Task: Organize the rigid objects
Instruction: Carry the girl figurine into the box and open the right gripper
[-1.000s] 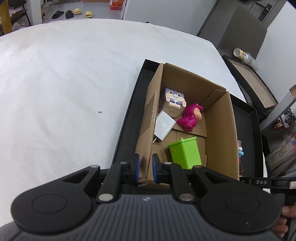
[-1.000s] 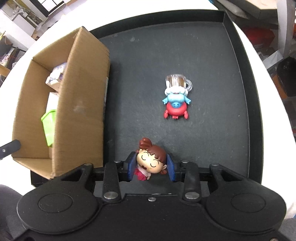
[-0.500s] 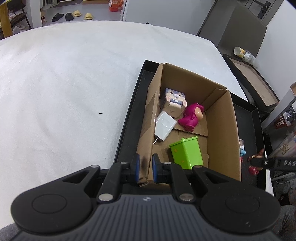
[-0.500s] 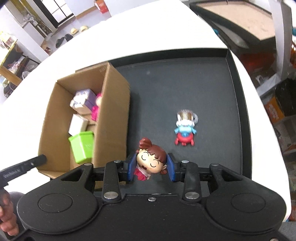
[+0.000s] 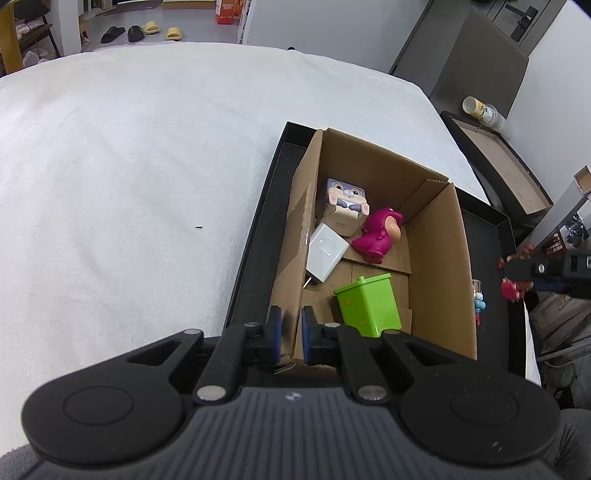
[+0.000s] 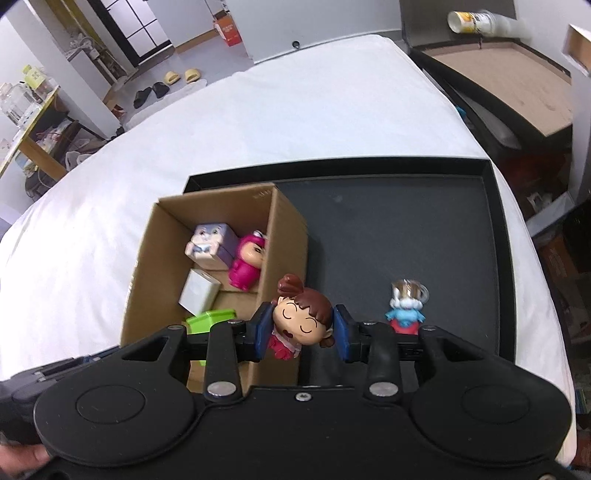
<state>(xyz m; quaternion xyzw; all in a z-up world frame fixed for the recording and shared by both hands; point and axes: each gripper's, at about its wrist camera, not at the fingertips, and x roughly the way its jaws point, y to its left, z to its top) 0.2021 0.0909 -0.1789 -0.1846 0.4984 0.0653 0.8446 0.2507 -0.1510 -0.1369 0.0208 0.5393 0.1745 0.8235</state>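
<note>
My right gripper (image 6: 301, 330) is shut on a small doll (image 6: 301, 320) with brown hair and a red dress, held in the air above the right wall of the cardboard box (image 6: 284, 236). My left gripper (image 5: 289, 334) is shut on the near left wall of the box (image 5: 291, 258). Inside lie a green toy bin (image 5: 369, 301), a pink figure (image 5: 378, 236), a white charger (image 5: 327, 253) and a bunny cube (image 5: 345, 206). A blue and red figure with a mug (image 6: 406, 308) stands on the black tray (image 6: 406, 221). In the left wrist view the right gripper (image 5: 517, 273) shows at the right edge.
The tray (image 5: 258, 229) lies on a white cloth-covered table (image 5: 129, 166). Beyond the table's right edge stand another tray with a brown board (image 6: 517, 81), a lying cup (image 6: 476, 18) and boxes. Slippers (image 5: 147, 29) lie on the far floor.
The right gripper has risen off the tray with the doll and come over toward the box. The left gripper has stayed clamped on the box wall.
</note>
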